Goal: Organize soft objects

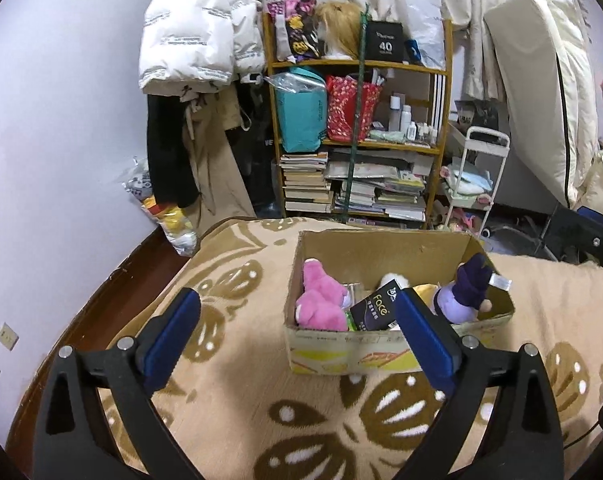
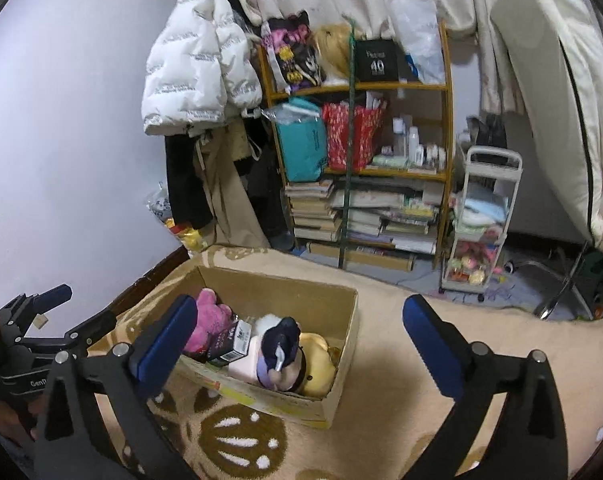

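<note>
Both the left hand-held gripper (image 1: 297, 316) and the right hand-held gripper (image 2: 301, 320) are held wide and empty near the cardboard box (image 1: 381, 248) on the patterned blanket (image 1: 237, 352), where the pink plush (image 1: 321, 304) and purple plush (image 1: 465, 292) are already gathered, seemingly for tidiness.

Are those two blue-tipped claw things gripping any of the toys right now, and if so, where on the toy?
Nothing is held. The left gripper and right gripper both have open, empty jaws; the pink plush and purple plush lie in the cardboard box.
</note>
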